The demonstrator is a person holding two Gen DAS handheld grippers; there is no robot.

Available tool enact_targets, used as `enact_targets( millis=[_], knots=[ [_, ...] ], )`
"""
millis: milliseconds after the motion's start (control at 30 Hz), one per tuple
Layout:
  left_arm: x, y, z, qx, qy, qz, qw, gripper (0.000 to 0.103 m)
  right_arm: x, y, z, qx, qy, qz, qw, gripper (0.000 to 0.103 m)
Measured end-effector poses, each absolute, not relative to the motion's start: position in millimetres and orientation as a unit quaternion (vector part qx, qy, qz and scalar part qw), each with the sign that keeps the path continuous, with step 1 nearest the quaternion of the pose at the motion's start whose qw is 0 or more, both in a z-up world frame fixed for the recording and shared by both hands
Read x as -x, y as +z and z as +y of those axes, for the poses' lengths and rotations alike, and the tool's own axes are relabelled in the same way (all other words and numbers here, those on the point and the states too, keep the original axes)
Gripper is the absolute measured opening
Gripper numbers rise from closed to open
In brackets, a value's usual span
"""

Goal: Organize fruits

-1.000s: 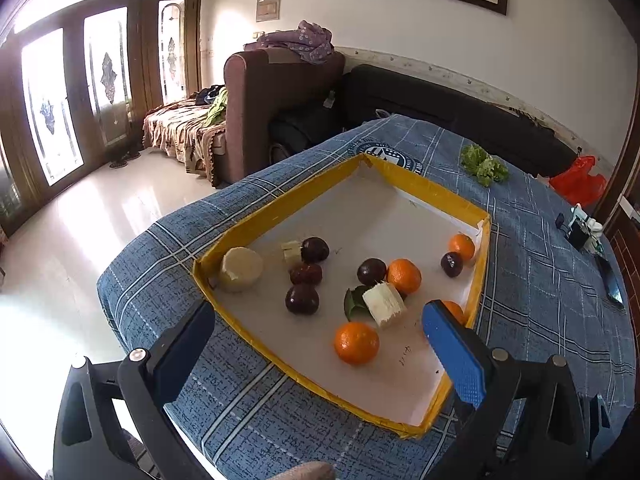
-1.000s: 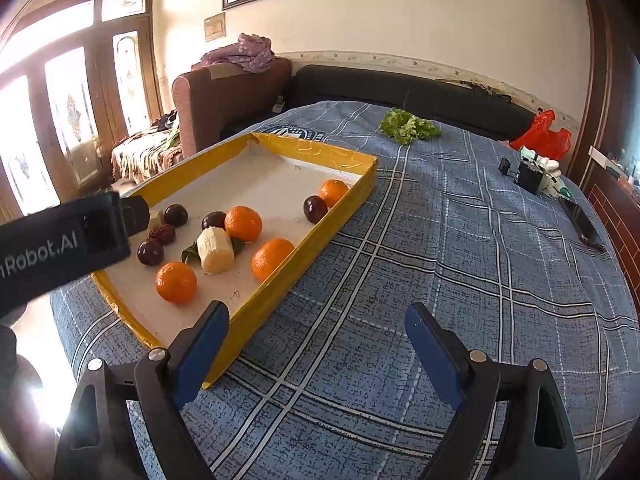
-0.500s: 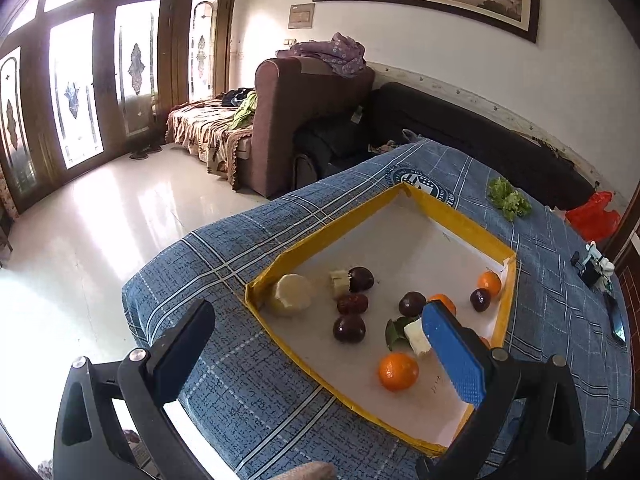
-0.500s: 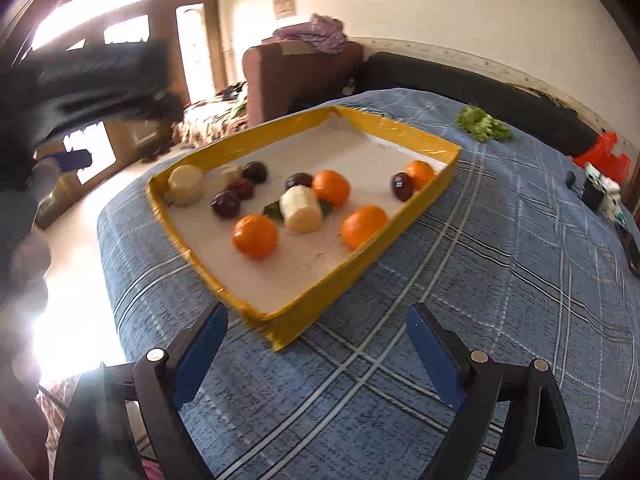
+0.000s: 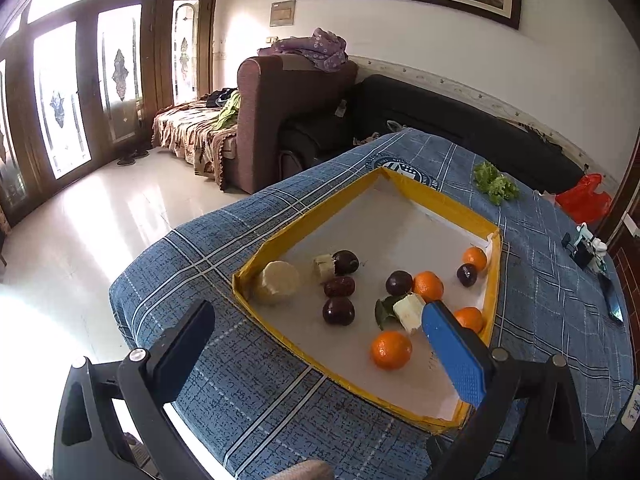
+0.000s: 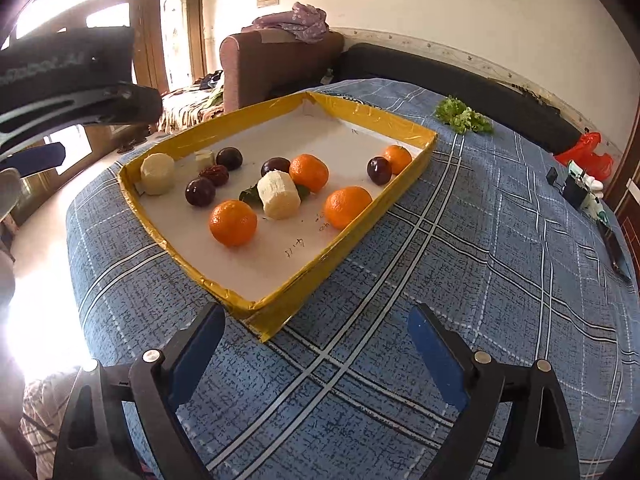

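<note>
left gripper backed off | tray corner faces right gripper

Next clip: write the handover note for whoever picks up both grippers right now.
Left gripper: open, empty, above the tray's near-left edge.
Right gripper: open, empty, over the blue cloth beside the tray's corner.
Yellow tray holds four oranges, four dark plums, a red date and three pale peeled pieces, all mixed.
Done: no sorting visible.
Left: group the fruit by kind.
</note>
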State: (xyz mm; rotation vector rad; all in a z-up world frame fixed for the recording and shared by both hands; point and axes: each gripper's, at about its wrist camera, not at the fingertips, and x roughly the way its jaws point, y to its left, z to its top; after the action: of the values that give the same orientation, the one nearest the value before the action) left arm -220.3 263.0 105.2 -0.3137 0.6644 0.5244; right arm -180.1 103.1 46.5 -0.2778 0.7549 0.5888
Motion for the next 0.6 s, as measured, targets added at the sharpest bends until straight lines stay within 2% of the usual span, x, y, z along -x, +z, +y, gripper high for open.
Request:
enact_targets(
  millis=[600],
  knots=[
    [221.7,113.8,242.7,0.131,0.235,0.314,0.91,0.103,161.7,78.3,70.7,0.094,0.217,0.335,0.912,0.096]
  ],
)
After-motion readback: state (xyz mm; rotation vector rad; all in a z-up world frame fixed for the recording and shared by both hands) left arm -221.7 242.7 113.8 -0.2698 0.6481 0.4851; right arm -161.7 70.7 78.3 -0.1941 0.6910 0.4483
